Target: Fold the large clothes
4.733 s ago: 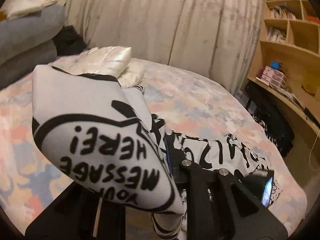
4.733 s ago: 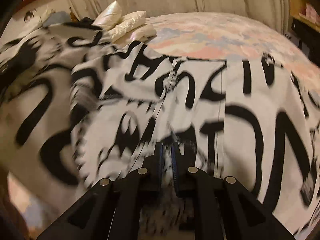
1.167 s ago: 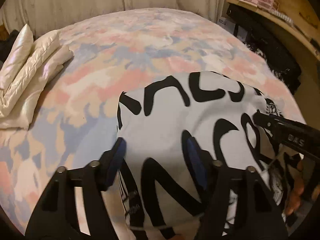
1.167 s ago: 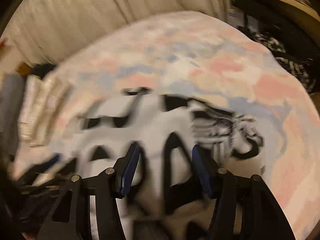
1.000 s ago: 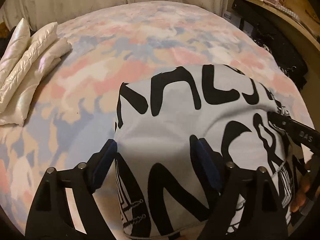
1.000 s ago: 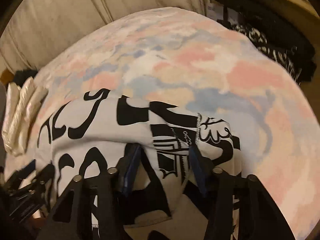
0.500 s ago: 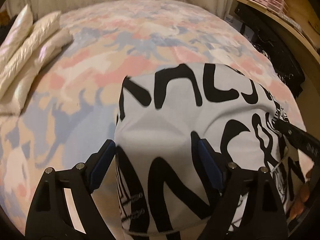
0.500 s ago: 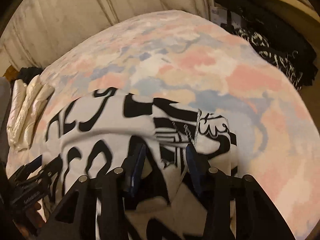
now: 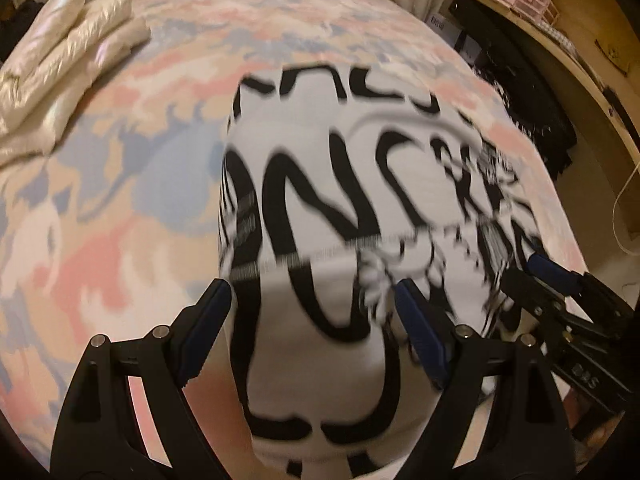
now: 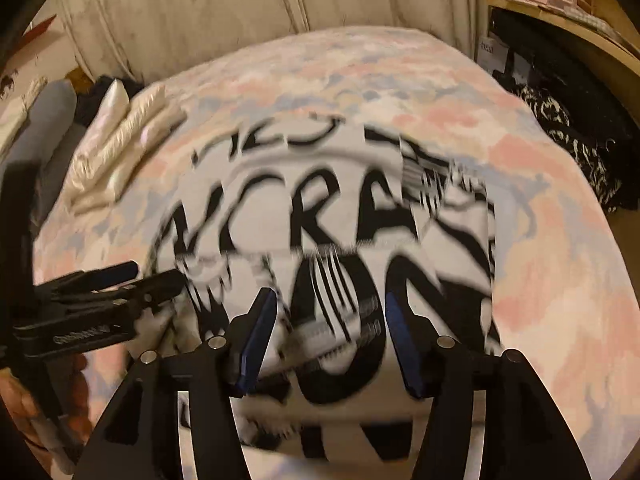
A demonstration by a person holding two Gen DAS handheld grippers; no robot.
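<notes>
White fabric garment printed with large black graffiti lettering (image 9: 344, 184) lies folded into a rough rectangle on the bed with the pastel pink, blue and cream patterned cover (image 9: 132, 168), toward its near edge; the image is motion-blurred. Left gripper (image 9: 312, 316) hangs above the garment's near part, black fingers with blue pads spread wide, nothing pinched between them. Right gripper (image 10: 330, 332) is also over the near edge of the garment, jaws opening, cloth visible below the gap but the pads not pressing on it. Each gripper shows at the side of the other's view. A stack of glossy cream quilted cushions (image 9: 60, 68) sits at the bed's far left corner, well apart from the garment.
</notes>
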